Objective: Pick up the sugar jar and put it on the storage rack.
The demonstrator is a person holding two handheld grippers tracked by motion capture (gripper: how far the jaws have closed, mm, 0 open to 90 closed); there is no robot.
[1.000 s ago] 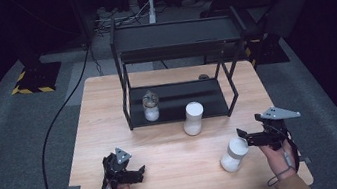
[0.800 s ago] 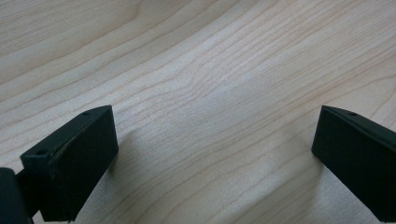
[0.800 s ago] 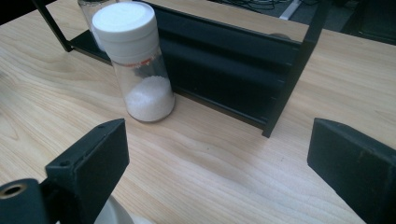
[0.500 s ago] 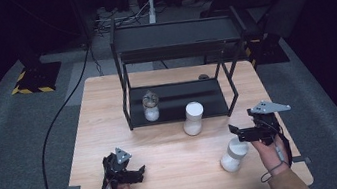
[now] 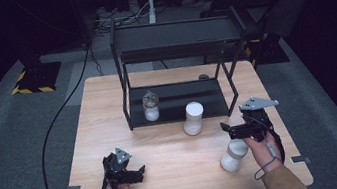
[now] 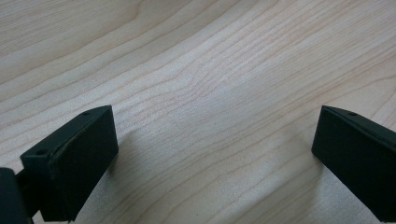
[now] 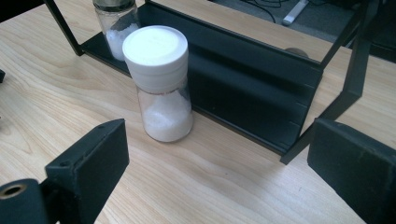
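Note:
A white-capped jar of white grains (image 5: 193, 118) (image 7: 161, 84) stands on the wooden table (image 5: 104, 119) just in front of a black two-tier rack (image 5: 170, 49). On the rack's lower shelf a clear glass jar with a dark lid (image 5: 150, 106) (image 7: 116, 23) stands upright. A second white-capped jar (image 5: 233, 154) stands near the front right. Just above and beyond it hovers my right gripper (image 5: 225, 127) (image 7: 224, 172), open, pointing at the jar by the rack, nothing between its jaws. At the front left my left gripper (image 5: 139, 171) (image 6: 210, 158) rests low and open over bare wood.
The rack's black posts (image 7: 345, 88) and lower shelf edge (image 7: 243, 126) stand right behind the nearer jar. A small dark object (image 5: 203, 76) lies on the table behind the rack. Grey carpet (image 5: 8, 149) surrounds the table, and a black cable (image 5: 55, 126) runs along its left.
My right gripper has risen and moved away from the front-right jar toward the rack, jaws still open. That jar stayed put. The left gripper has not moved.

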